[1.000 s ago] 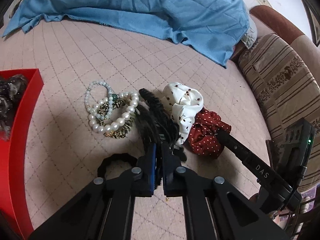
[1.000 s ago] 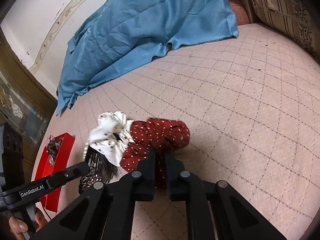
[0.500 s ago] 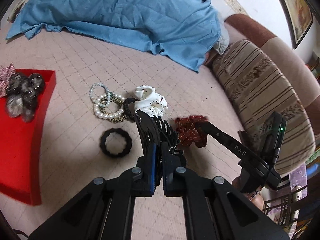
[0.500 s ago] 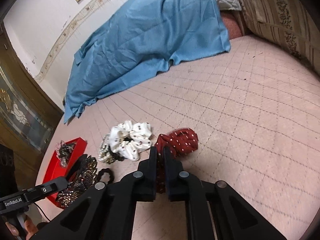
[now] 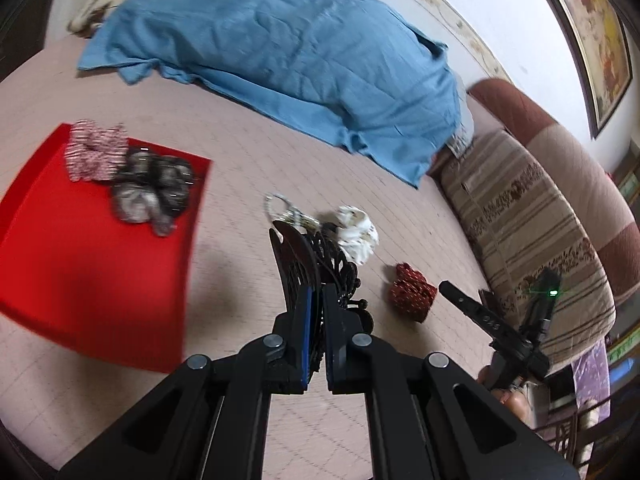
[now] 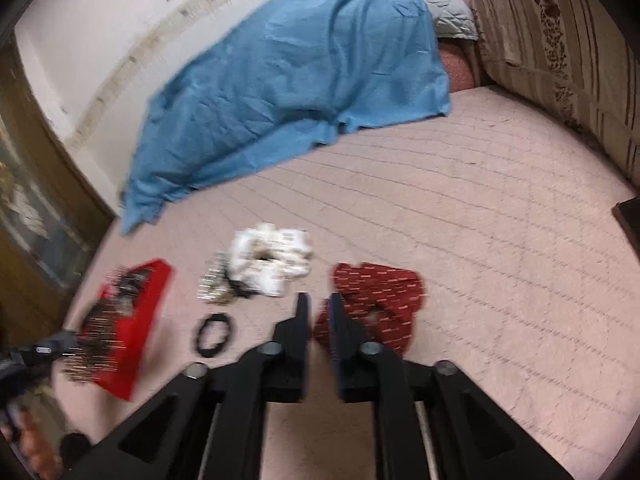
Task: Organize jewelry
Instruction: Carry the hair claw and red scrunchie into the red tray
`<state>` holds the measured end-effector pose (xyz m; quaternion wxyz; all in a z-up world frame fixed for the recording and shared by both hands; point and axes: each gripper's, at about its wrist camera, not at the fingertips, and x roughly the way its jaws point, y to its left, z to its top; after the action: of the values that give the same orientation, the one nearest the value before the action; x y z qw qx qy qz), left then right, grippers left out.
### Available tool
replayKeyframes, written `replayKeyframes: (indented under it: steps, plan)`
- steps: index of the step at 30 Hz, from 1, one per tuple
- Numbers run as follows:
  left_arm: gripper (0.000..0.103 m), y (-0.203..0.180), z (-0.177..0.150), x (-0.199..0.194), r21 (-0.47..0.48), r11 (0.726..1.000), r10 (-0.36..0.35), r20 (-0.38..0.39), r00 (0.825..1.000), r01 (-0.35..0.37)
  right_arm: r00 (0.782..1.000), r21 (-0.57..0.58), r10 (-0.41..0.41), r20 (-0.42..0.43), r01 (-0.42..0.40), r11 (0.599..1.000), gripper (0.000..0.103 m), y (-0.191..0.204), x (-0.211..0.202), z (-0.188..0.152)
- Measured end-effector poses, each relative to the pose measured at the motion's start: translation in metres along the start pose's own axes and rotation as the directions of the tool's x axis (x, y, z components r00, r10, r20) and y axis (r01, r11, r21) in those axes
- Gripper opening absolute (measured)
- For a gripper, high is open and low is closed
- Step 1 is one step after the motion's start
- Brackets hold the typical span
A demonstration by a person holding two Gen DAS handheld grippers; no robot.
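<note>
**Red scrunchie dropped, black clip lifted high**

Black filigree metal fills my left wrist view: my left gripper (image 5: 315,312) is clamped on the black hair clip (image 5: 308,256), which now rides far higher off the pink quilted bed (image 5: 248,152) than half a second ago. The red tray (image 5: 100,272) has swung into full view on my left, with a striped scrunchie (image 5: 94,152) and a grey scrunchie (image 5: 150,192) lying in it. Past the clip sit the bead bracelets (image 5: 286,210), partly hidden by it, and the white scrunchie (image 5: 358,234) just beside them. The red dotted scrunchie (image 5: 412,290) lies on the quilt, apart from the right gripper (image 5: 452,292), which has let it go. A blue blanket (image 5: 280,52) lies behind, a striped cushion (image 5: 532,224) on the right.

Over to the right wrist view, blurred with motion: my right gripper (image 6: 319,312) now has its fingers parted and holds nothing, where before they pinched the red dotted scrunchie (image 6: 380,300), which lies just past the right finger. The white scrunchie (image 6: 272,258), the bead bracelets (image 6: 214,286) and a black hair tie (image 6: 214,334) sit left of it, the red tray (image 6: 132,320) farther left, with the left gripper and clip smeared in front of it.
</note>
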<state>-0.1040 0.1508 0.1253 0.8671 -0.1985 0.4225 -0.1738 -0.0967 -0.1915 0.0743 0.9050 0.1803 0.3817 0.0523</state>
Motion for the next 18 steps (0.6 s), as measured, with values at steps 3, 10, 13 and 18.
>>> replayKeyframes:
  steps: [3, 10, 13, 18]
  plan:
    - [0.005, 0.012, 0.0, -0.009, -0.018, 1.0, -0.001, 0.012, 1.0, 0.001, 0.996, 0.018, -0.084, -0.022, 0.085, 0.996, 0.074, -0.011, 0.021, 0.002]
    - [0.005, 0.028, 0.003, -0.018, 0.039, 0.998, 0.05, 0.022, 0.998, -0.051, 0.979, 0.047, -0.116, -0.168, 0.126, 0.991, 0.012, -0.028, 0.057, -0.001]
    - [0.005, 0.031, 0.008, -0.022, 0.069, 0.995, 0.076, 0.042, 0.996, -0.079, 0.983, 0.055, -0.125, -0.131, 0.133, 0.99, 0.01, -0.024, 0.033, -0.001]
    - [0.005, 0.038, 0.016, -0.026, 0.07, 0.994, 0.083, 0.071, 0.994, -0.088, 0.985, -0.058, -0.163, -0.06, 0.16, 0.985, 0.01, 0.0, -0.012, 0.003]
